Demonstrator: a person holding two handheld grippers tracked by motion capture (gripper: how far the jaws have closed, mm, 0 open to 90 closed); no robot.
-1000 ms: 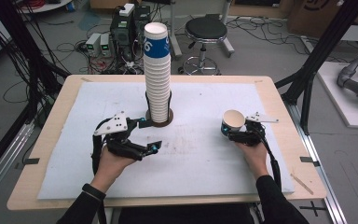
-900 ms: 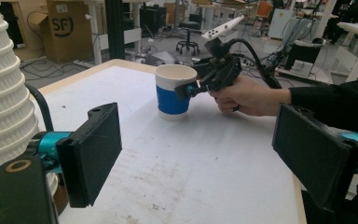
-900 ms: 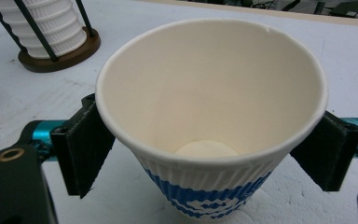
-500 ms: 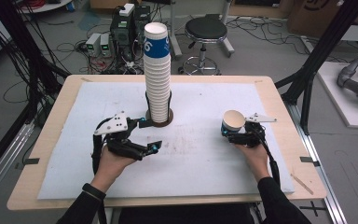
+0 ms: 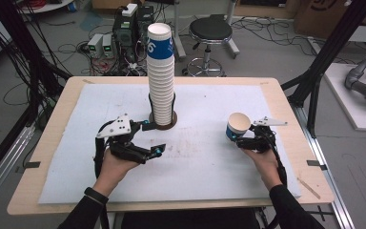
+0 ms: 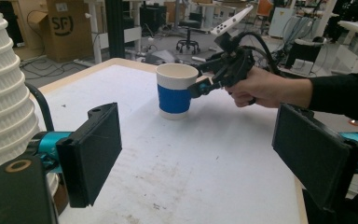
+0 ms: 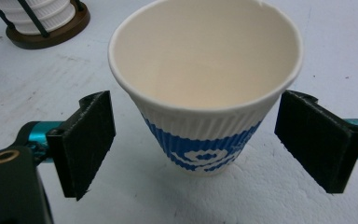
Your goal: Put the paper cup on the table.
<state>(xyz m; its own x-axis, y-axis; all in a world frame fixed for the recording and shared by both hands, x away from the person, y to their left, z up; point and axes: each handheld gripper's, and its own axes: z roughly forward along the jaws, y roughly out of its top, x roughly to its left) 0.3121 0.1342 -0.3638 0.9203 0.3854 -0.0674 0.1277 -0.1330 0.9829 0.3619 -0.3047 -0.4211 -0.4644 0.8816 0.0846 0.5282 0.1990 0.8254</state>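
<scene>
A white paper cup with a blue band point(image 7: 205, 116) stands upright on the white mat point(image 5: 205, 162), right of centre point(image 5: 238, 126). My right gripper point(image 7: 200, 144) straddles it. Its jaws have just been opening, and both pads point(image 7: 86, 140) now stand clear of the cup's sides. The left gripper view shows that same cup point(image 6: 175, 91) with the right gripper point(image 6: 205, 81) at it. A tall stack of the same cups point(image 5: 160, 76) rises from a round brown holder point(image 5: 163, 125) at mid-table. My left gripper point(image 5: 153, 138) rests just in front of the holder, open, with nothing between its pads point(image 6: 93, 154).
The wooden table edge point(image 5: 295, 119) frames the mat. The stack point(image 6: 2, 93) stands close beside my left gripper's left jaw. Behind the table are a black stool point(image 5: 210, 33), electronics boxes point(image 5: 102, 45) and floor cables. Black frame posts point(image 5: 321, 71) stand at the right.
Hardly anything differs. The right hand and the cup stay at the right of the mat, and the left hand holds still by the cup holder.
</scene>
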